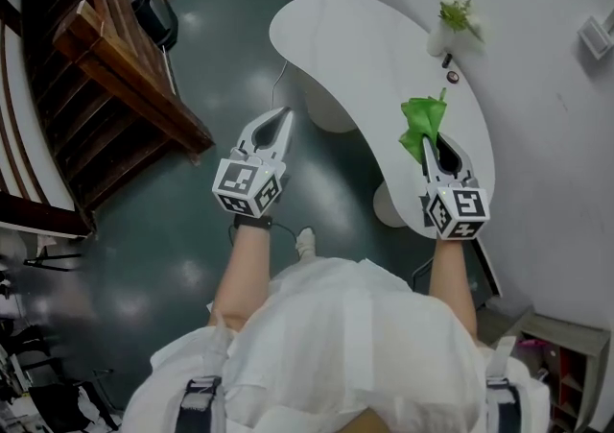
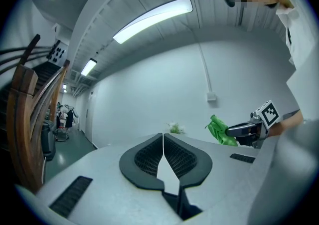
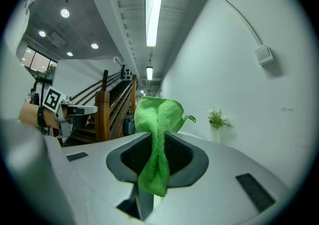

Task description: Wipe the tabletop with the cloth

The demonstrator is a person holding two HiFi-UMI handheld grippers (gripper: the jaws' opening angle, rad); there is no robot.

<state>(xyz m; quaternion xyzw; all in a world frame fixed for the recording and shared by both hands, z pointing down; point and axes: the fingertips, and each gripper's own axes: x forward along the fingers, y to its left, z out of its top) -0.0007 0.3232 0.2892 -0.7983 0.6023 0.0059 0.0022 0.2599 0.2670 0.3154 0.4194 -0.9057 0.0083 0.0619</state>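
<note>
A green cloth point(image 1: 422, 122) hangs bunched from my right gripper point(image 1: 434, 146), which is shut on it above the near end of the white curved tabletop point(image 1: 355, 47). In the right gripper view the cloth point(image 3: 157, 139) is pinched between the jaws and folds over their tips. My left gripper point(image 1: 278, 120) is held over the floor to the left of the table, its jaws shut with nothing between them point(image 2: 163, 141). From the left gripper view the cloth point(image 2: 221, 131) and the right gripper point(image 2: 244, 130) show off to the right.
A white vase with flowers point(image 1: 453, 16) and a small dark object point(image 1: 449, 68) stand at the table's far right edge by the wall. A wooden stair rail point(image 1: 129, 71) runs along the left. A low shelf point(image 1: 566, 364) sits at the lower right.
</note>
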